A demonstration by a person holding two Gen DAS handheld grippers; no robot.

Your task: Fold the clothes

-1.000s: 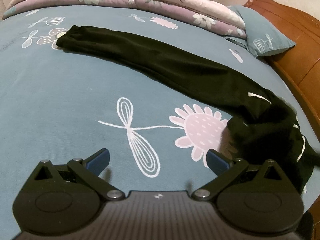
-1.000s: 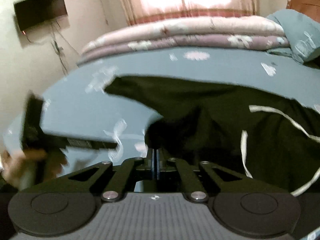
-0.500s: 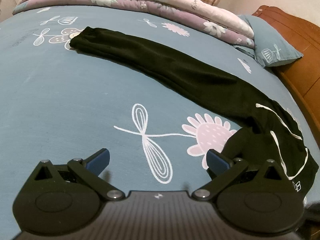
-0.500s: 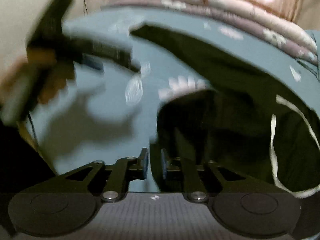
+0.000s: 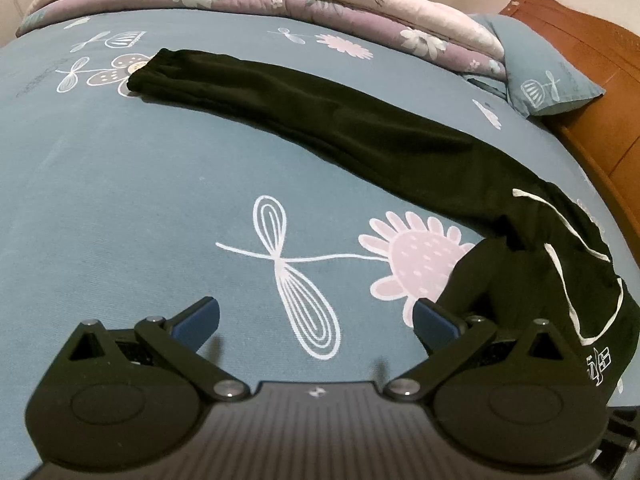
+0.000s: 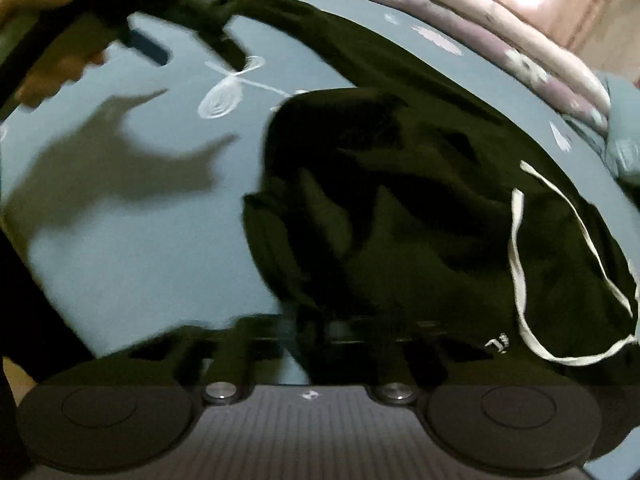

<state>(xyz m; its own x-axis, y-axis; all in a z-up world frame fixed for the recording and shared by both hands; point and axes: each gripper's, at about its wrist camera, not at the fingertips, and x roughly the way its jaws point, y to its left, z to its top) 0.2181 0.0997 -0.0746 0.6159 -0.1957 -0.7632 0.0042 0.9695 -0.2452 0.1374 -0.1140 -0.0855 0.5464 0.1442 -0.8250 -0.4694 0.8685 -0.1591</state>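
right claw [image 6: 316, 332] has let go and spread over black trousers [image 5: 360, 136] on bed [image 5: 120, 200]; left claw [image 5: 316, 316] spread, empty.

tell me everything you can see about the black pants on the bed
The black pants are soft, matte knit with white piping near the waist and a small white logo. They lie on the blue patterned bedsheet, legs together, stretching to a cuffed hem at the far left. The waist end is bunched beside the open left hand-held gripper. The blurred right view does not show whether the right hand-held gripper touches them.
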